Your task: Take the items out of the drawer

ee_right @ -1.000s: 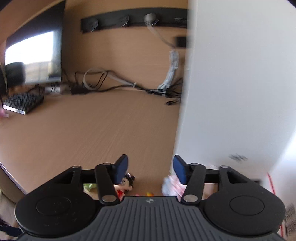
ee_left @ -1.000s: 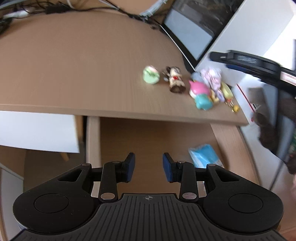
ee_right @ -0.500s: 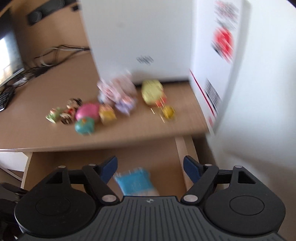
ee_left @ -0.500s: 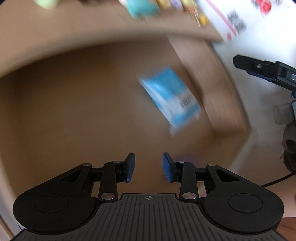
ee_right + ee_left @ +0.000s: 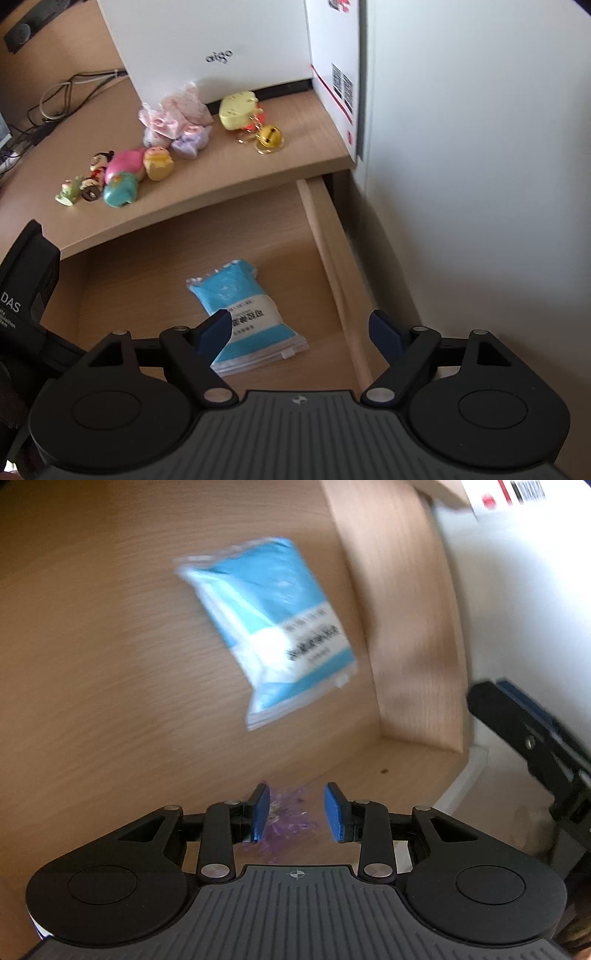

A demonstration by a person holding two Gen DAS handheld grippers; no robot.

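Note:
The wooden drawer [image 5: 92, 672] stands pulled out under the desk. A blue and white plastic packet [image 5: 269, 624] lies flat on its floor toward the right wall. My left gripper [image 5: 297, 814] points down into the drawer's front part. Its jaws stand narrowly open, with a small purple crinkly item [image 5: 288, 829] lying on the floor below the gap, not pressed by the pads. My right gripper [image 5: 301, 332] hovers above the same blue packet [image 5: 240, 310]. Its jaws are opening wide, and nothing is between them.
Several small toy figures [image 5: 122, 173] and a yellow toy with a bell [image 5: 240, 110] sit on the desk top [image 5: 229, 173] in front of a white box [image 5: 207, 44]. Cables [image 5: 62, 96] lie at the back left. A white wall [image 5: 480, 184] flanks the drawer's right side.
Both views have swung down from the desk top to the open drawer. My right jaws have spread wider. My left gripper has dropped closer to the drawer floor, and the purple item has come into sight.

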